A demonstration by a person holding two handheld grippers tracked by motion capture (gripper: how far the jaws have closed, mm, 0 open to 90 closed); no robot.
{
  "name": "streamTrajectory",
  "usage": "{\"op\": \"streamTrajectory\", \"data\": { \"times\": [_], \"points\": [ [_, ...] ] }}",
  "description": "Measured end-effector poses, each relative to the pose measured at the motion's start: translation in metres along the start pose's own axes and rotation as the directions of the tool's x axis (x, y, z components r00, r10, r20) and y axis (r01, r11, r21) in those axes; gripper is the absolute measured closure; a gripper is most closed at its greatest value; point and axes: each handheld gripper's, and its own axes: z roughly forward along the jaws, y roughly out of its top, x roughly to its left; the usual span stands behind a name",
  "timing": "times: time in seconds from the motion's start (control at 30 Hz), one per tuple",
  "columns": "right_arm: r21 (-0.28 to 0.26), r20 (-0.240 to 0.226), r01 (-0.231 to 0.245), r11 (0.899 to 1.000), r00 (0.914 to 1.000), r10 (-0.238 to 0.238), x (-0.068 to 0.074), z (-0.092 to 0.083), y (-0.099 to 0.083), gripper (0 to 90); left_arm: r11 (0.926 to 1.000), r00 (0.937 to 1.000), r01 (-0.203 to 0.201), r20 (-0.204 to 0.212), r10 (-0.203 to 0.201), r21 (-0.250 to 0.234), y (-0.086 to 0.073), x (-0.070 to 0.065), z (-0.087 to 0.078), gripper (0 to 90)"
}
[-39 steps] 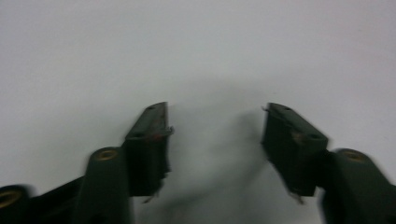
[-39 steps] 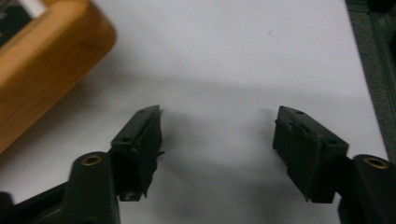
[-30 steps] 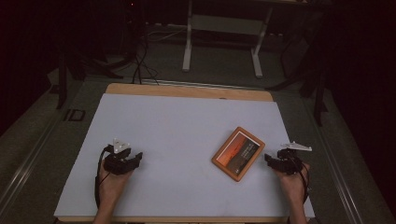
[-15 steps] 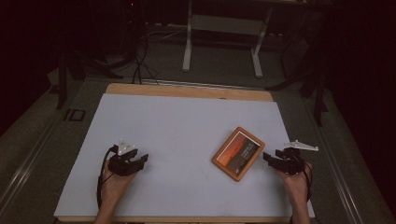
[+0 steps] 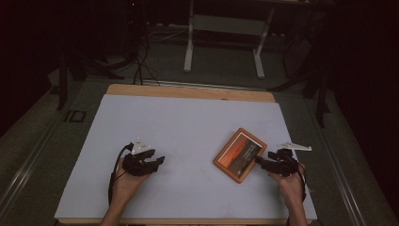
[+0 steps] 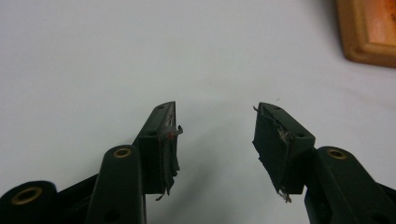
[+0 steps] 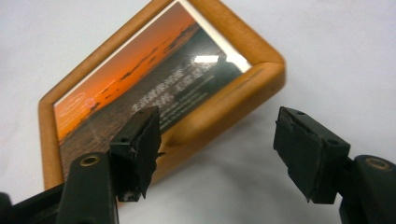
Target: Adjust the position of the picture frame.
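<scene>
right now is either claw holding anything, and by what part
Nothing is held. The left claw is open over bare table, and the right claw is open beside the wooden picture frame, not closed on its edge.

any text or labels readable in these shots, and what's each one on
"ID": pale marking on the floor left of the table, in the high view.
White lines of print across the photo in the picture frame: too blurred to read in the right gripper view.
Small oval logo at that photo's corner: too small to read.
Left gripper and right gripper: no lettering seen on them.
</scene>
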Motion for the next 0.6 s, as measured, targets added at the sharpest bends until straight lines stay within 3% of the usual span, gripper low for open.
{"op": "streamTrajectory", "data": {
  "times": [0.37,0.6],
  "points": [
    [0.02,-0.034,-0.032,0.999,0.9989,0.033,0.002,0.007,-0.002,29.5,0.9985,0.9955,-0.054,0.078,0.053,0.011,0.028,-0.017,0.022,45.3],
    [0.038,-0.048,-0.036,0.999,0.9981,0.038,0.003,0.012,-0.003,28.0,0.9966,0.9884,-0.082,0.128,0.082,-0.007,0.049,-0.032,0.038,45.2]
  ]
}}
